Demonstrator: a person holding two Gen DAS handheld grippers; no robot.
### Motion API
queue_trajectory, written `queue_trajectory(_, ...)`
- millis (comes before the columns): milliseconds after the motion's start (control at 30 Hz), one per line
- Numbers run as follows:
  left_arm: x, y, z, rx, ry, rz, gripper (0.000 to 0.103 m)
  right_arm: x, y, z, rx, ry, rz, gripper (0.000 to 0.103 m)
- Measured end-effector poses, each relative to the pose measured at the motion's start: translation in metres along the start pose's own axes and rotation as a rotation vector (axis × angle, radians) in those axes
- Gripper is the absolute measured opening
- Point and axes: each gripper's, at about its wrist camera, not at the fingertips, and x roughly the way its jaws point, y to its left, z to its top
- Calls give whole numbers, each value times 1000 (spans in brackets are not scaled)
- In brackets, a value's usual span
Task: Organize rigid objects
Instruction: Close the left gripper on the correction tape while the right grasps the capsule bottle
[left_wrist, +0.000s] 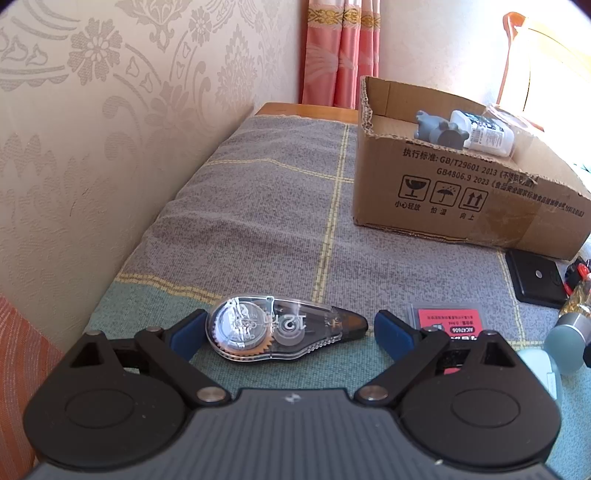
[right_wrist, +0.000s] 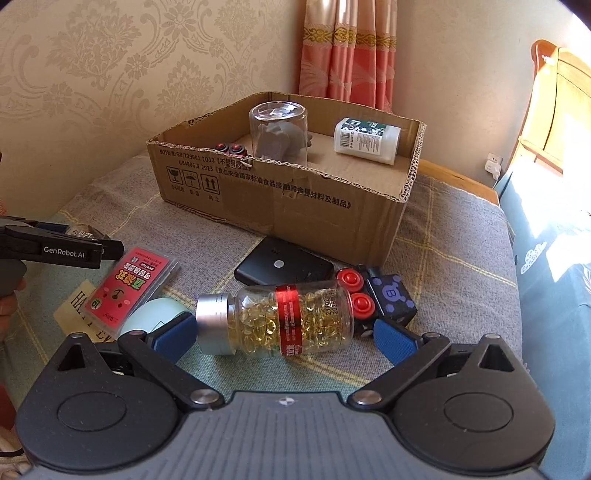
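A clear correction-tape dispenser (left_wrist: 284, 330) lies on the cloth between the wide-open fingers of my left gripper (left_wrist: 288, 332), untouched as far as I can see. My right gripper (right_wrist: 286, 336) is open around a clear bottle of yellow capsules (right_wrist: 291, 319) lying on its side, silver cap to the left. The cardboard box (right_wrist: 295, 206) stands behind; it holds an upturned glass (right_wrist: 279, 133), a grey figure (left_wrist: 439, 127), a white bottle (right_wrist: 367, 140) and a red-buttoned item (right_wrist: 231, 148). The left gripper shows in the right wrist view (right_wrist: 110, 249) at the left.
A red card pack (right_wrist: 135, 286), a pale blue round object (right_wrist: 155, 317), a black flat device (right_wrist: 284, 266) and a black toy with red buttons and a blue cube (right_wrist: 380, 295) lie near the capsule bottle. The wall runs along the left; a curtain (right_wrist: 347, 48) hangs behind.
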Motion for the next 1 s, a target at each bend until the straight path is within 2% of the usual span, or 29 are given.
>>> queue_trajectory(267, 1, -2, 2, -12, 8, 11, 95, 15, 9, 9, -29, 31, 7, 103)
queue_trajectory(567, 1, -2, -1, -16, -6, 21, 95, 23, 25, 15, -22, 65, -72, 103)
queue_trajectory(1000, 0, -2, -3, 0, -24, 16, 95, 30, 31, 18, -18, 98, -132, 99)
